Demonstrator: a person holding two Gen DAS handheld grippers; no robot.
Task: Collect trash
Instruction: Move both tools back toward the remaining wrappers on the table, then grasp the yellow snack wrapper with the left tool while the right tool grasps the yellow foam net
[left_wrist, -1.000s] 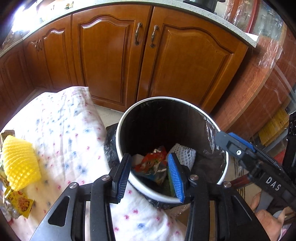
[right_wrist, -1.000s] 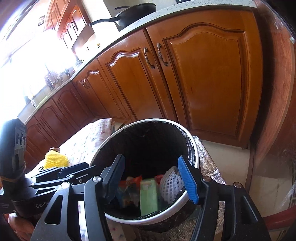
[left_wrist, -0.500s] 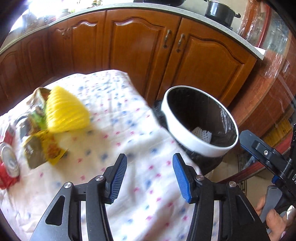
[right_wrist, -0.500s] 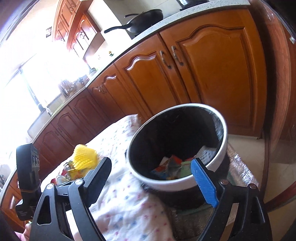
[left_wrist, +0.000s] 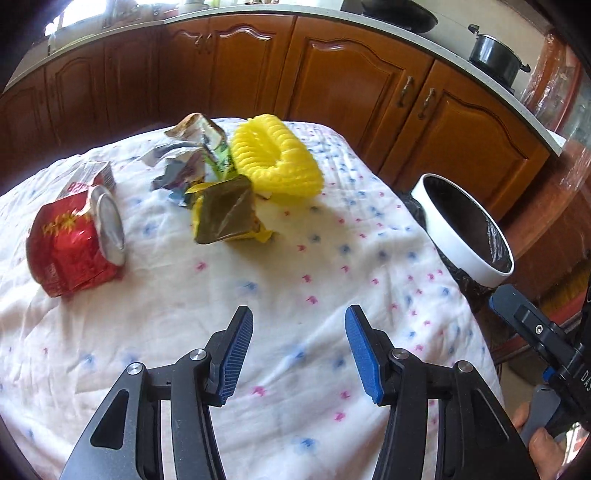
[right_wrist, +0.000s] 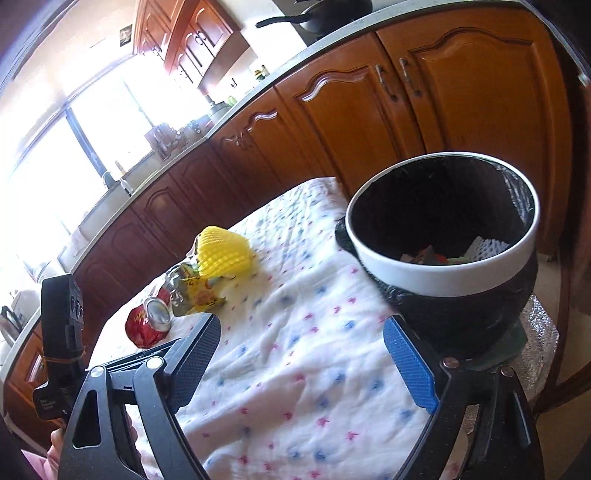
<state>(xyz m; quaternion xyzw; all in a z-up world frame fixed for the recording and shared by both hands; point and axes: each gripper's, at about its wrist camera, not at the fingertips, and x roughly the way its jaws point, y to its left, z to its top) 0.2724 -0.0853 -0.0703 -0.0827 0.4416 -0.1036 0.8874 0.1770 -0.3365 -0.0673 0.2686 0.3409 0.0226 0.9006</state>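
Trash (left_wrist: 225, 210) (crushed can (left_wrist: 74, 247), wrappers) on dotted cloth (left_wrist: 295, 295)

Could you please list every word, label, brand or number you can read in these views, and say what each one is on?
"DAS": white letters, cut off by the picture's edge, on the right gripper's body.
"28", perhaps with more characters: red print on the small carton, too blurred to be sure.
Crushed red can: gold print, unreadable.
Yellow snack wrapper: print too blurred.
Left gripper's handle: small white label, too small to read.
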